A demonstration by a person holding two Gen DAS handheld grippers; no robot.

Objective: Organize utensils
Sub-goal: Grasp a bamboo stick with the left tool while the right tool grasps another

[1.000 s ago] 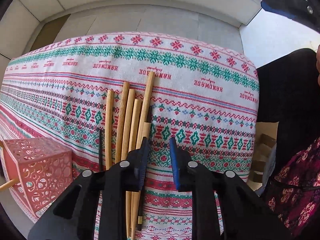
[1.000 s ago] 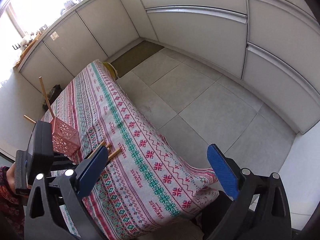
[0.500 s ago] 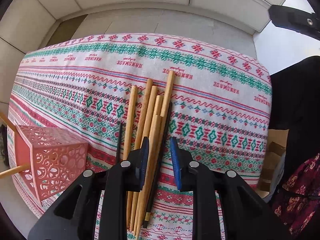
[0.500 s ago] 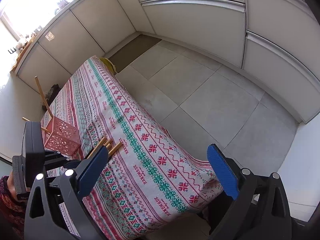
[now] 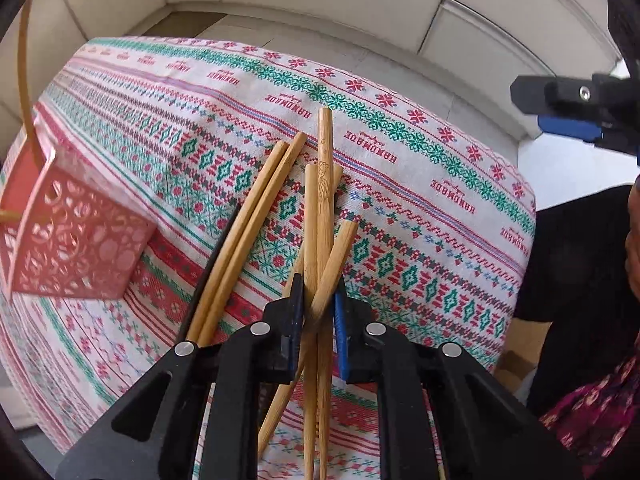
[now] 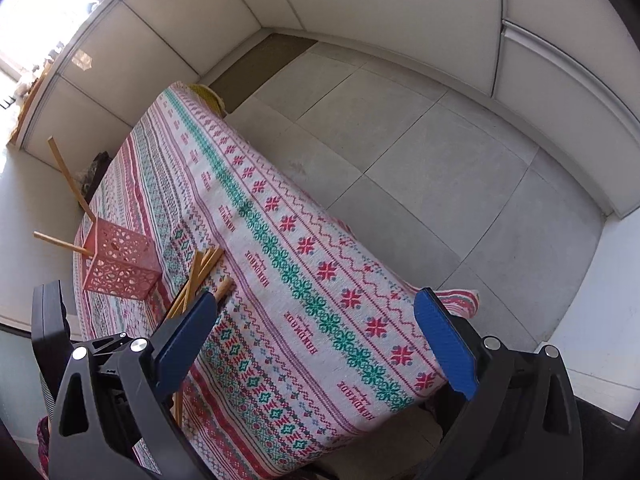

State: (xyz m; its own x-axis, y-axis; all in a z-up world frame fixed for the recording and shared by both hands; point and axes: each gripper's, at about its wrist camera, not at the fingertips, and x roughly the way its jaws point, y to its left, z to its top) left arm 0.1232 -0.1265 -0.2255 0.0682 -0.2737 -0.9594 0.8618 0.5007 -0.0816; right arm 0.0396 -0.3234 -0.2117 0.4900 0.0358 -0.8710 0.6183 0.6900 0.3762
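Note:
Several wooden chopsticks (image 5: 256,216) lie on the patterned tablecloth (image 5: 420,208). My left gripper (image 5: 318,300) is shut on a bunch of them (image 5: 324,240), which fan out crossed between the jaws. A black chopstick (image 5: 216,256) lies at the left of the pile. A pink perforated holder (image 5: 76,248) stands to the left with two chopsticks (image 6: 68,172) sticking out. My right gripper (image 6: 316,344) is open and empty, held above the table's near right corner; the pile (image 6: 200,272) and holder (image 6: 120,264) show at its left.
The tablecloth (image 6: 320,280) hangs over the table's far edge above a grey tiled floor (image 6: 420,152). Cream cabinets (image 6: 400,12) line the walls. The right gripper also shows at the top right of the left wrist view (image 5: 572,108).
My left gripper has moved onto the chopstick pile and closed on several of them, which now cross and lift. The holder appears nearer and higher at left. The right gripper stays open.

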